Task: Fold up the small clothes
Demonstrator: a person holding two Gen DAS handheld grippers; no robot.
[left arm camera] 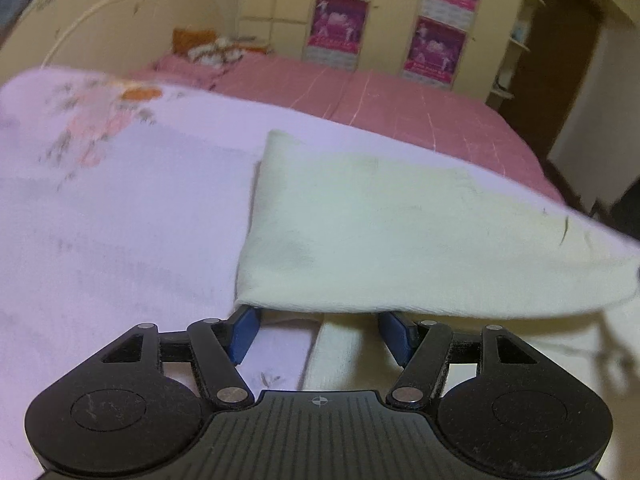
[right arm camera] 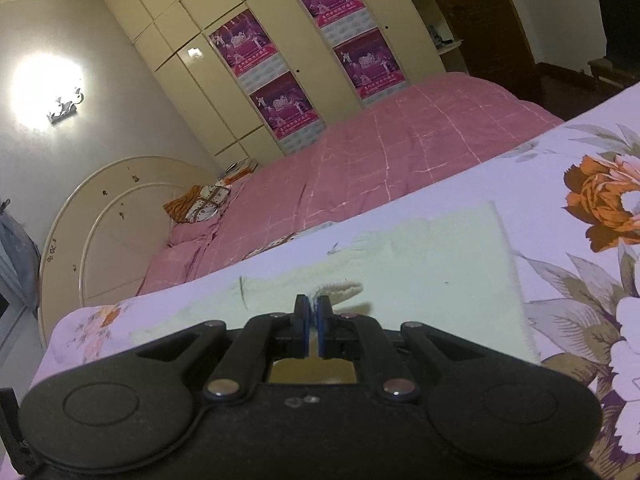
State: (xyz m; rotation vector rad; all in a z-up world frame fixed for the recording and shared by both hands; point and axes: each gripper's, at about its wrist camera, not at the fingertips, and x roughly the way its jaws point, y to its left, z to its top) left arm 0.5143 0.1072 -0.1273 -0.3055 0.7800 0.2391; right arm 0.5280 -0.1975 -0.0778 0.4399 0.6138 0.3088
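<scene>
Over on the left, the left tongs [left arm camera: 318, 334] stand open with nothing pressed between them, their tips tucked under the raised fold of the cloth [left arm camera: 400, 236], which hangs above the floral sheet [left arm camera: 120, 220]. To the right, the right tongs [right arm camera: 313, 312] are closed on the cloth's ribbed edge [right arm camera: 340, 289], lifting it. It looks light, soft and floppy, sagging wherever unsupported; corners and hems seem the best places to pinch. No containers are in sight.

Left claw [left arm camera: 318, 330] jaws apart, under lifted pale green cloth [left arm camera: 400, 232]; floral sheet [left arm camera: 120, 208] beneath cloth.
</scene>
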